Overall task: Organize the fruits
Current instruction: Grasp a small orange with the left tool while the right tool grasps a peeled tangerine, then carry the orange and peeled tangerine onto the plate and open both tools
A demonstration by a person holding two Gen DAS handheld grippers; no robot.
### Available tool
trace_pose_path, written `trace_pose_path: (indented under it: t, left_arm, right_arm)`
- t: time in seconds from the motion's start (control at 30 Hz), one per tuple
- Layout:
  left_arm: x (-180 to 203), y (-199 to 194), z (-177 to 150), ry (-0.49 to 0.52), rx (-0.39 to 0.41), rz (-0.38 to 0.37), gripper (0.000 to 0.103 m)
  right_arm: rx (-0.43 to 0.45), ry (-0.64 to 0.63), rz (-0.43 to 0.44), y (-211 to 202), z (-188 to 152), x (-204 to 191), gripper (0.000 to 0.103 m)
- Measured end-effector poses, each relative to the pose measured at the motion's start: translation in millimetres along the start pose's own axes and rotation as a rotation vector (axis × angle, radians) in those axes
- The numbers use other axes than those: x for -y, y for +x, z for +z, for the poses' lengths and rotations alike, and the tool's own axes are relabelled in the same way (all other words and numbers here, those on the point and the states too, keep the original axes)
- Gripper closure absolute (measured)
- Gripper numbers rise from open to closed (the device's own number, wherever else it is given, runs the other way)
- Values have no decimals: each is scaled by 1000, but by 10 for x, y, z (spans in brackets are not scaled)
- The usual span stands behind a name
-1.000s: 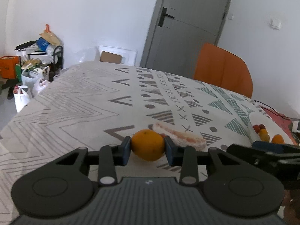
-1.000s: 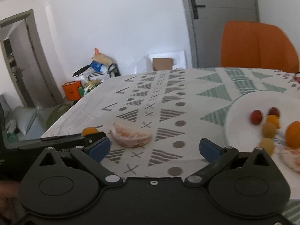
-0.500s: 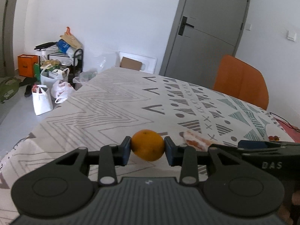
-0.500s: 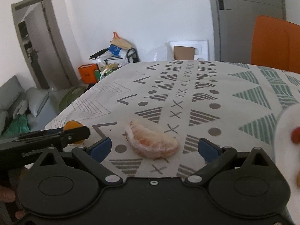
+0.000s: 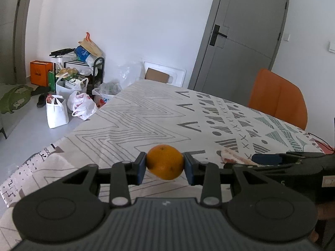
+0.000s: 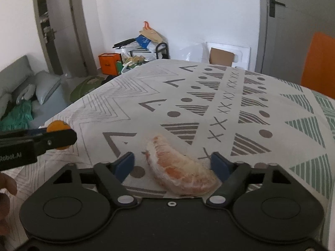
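A round orange (image 5: 165,162) hangs just above the patterned tablecloth (image 5: 146,121), and my left gripper (image 5: 165,165) is shut on it. From the right wrist view the same orange (image 6: 56,124) peeks out behind the left gripper's finger (image 6: 52,140) at the left. A peeled pink citrus segment (image 6: 180,171) lies on the cloth between the jaws of my right gripper (image 6: 172,164), which are closing. The right pad is at the segment's end and the left pad stands clear of it. The left wrist view shows the segment (image 5: 232,156) beside the right gripper's finger (image 5: 272,159).
An orange chair (image 5: 276,98) stands at the table's far right, by a grey door (image 5: 240,41). Shopping bags (image 5: 58,110) and a cluttered rack (image 5: 79,71) sit on the floor past the table's left edge. A person's fingers (image 6: 6,188) show at the left border.
My right gripper swung left and down over the citrus segment, its jaws narrowed, and the white plate of fruit left its view. My left gripper moved and turned left, still holding the orange.
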State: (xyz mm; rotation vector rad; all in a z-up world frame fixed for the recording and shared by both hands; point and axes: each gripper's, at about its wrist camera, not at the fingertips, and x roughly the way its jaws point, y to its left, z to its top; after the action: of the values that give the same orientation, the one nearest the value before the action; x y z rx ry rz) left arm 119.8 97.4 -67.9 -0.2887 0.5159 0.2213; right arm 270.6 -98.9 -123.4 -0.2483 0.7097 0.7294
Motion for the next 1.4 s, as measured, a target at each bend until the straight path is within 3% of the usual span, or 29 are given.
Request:
trace_pose_path:
  t: [0.2, 0.37, 0.67, 0.7, 0.73, 0.8, 1.4]
  left_arm:
    - [6, -13, -16, -2, 0, -1, 66]
    - [3, -11, -15, -3, -1, 0, 66]
    - [-16, -40, -46, -5, -2, 3, 66]
    - [-19, -40, -40, -5, -3, 3, 66]
    - [-19, -42, -42, -5, -3, 3, 66]
    - [-16, -50, -38, -4, -2, 2, 66]
    - [524, -76, 37, 87, 21, -141, 66]
  right_arm:
    - [-16, -19, 24, -107, -58, -96, 36]
    - [-31, -31, 81, -176, -72, -183, 52]
    - [-18, -39, 55, -42, 2, -228, 52]
    - [-12, -39, 50, -39, -4, -234, 54]
    - [-7, -43, 35, -41, -15, -237, 63]
    - [-11, -43, 33, -60, -12, -232, 66]
    - [119, 106, -70, -817, -60, 270, 66]
